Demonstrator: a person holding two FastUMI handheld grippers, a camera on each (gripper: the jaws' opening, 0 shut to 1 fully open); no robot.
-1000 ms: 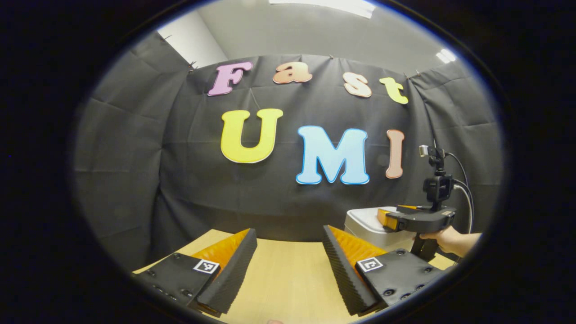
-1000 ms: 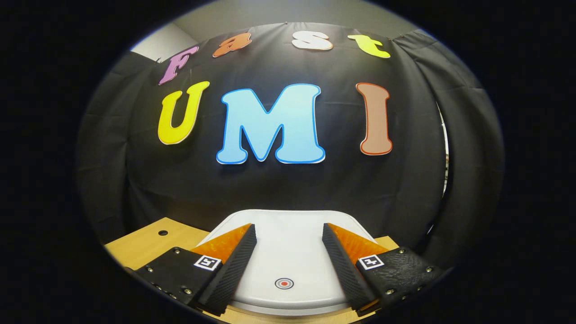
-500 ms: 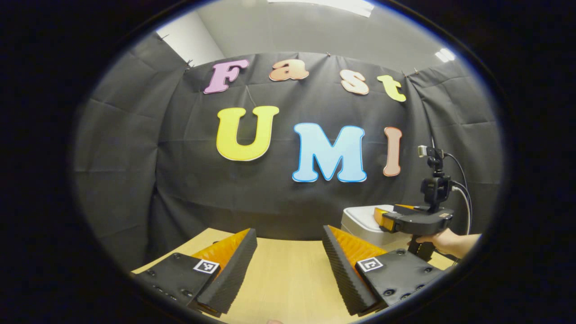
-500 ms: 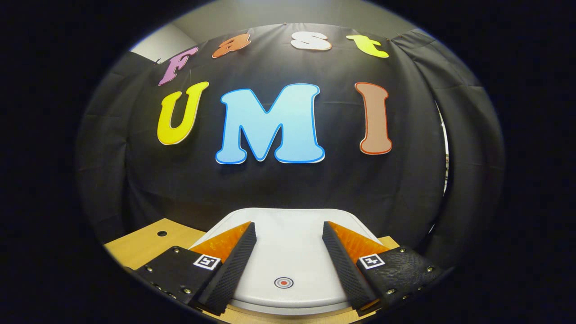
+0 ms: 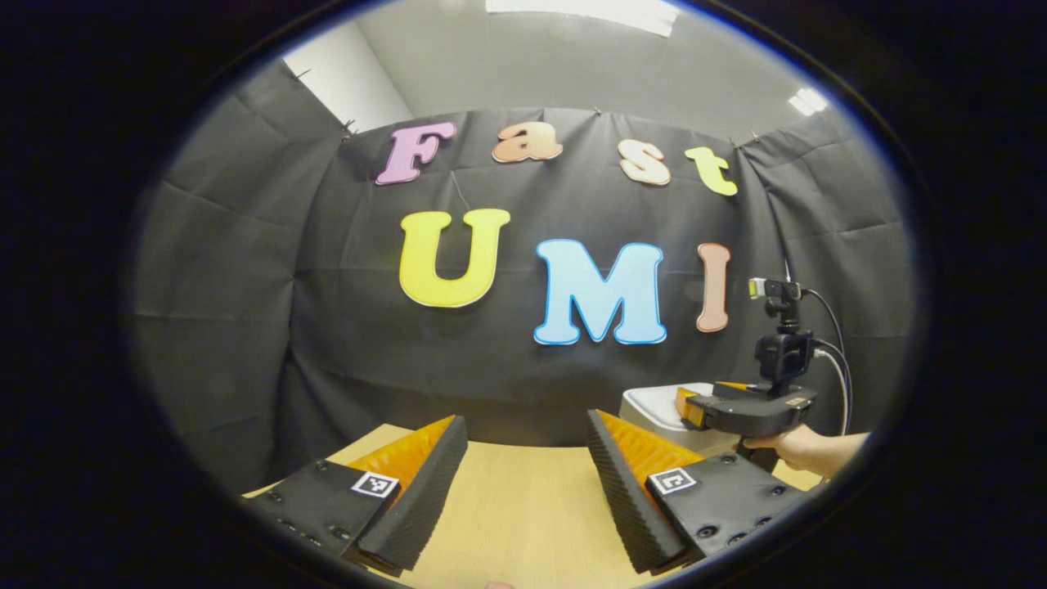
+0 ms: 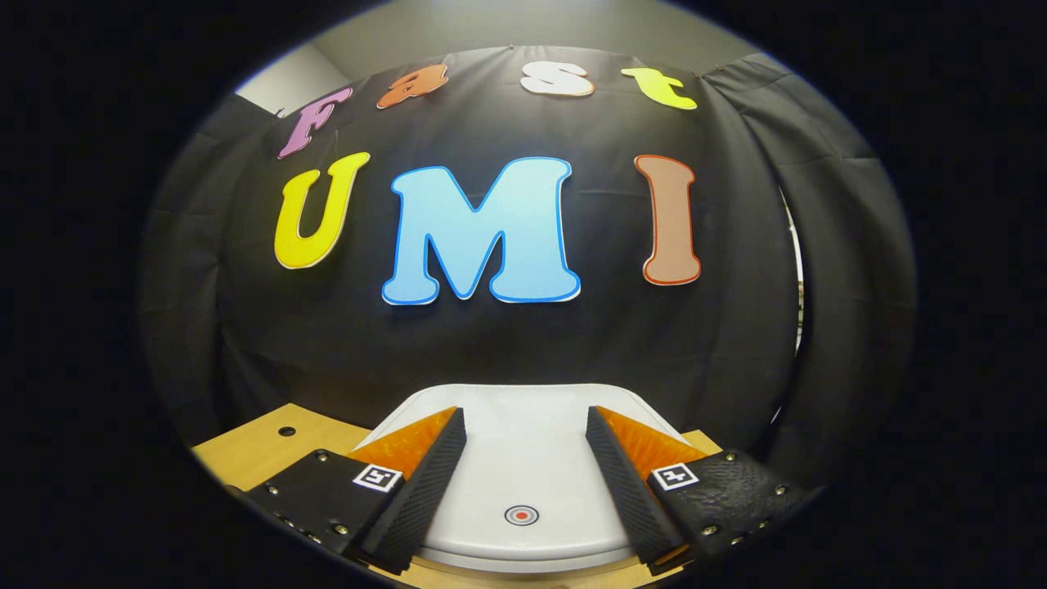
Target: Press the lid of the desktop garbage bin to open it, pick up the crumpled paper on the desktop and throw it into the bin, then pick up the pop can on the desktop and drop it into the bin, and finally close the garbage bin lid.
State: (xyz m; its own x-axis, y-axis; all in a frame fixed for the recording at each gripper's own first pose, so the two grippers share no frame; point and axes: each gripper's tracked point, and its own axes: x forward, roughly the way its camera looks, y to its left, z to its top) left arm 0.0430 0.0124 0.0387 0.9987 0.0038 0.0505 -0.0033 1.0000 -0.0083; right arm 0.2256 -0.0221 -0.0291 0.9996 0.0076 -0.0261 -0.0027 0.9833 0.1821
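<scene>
The white bin lid (image 6: 523, 458) lies flat and shut just under my right gripper (image 6: 525, 425), which hangs open above it. A small red ring mark (image 6: 521, 514) sits on the lid's near part, between my fingers. In the left gripper view the same bin (image 5: 654, 405) stands at the right on the wooden table (image 5: 515, 507), with the right gripper (image 5: 695, 405) held by a hand (image 5: 797, 446) over its top. My left gripper (image 5: 527, 438) is open above bare table, left of the bin, with nothing between its fingers.
The black cloth wall stands close behind the bin. A small round hole (image 6: 286, 430) is in the table's left part. A cable (image 5: 838, 360) runs from the camera mast on the right gripper.
The left gripper view tilted slightly, so the bin and right gripper sit a little lower in it. In the right gripper view the wall shifted a little left; the lid looks unchanged.
</scene>
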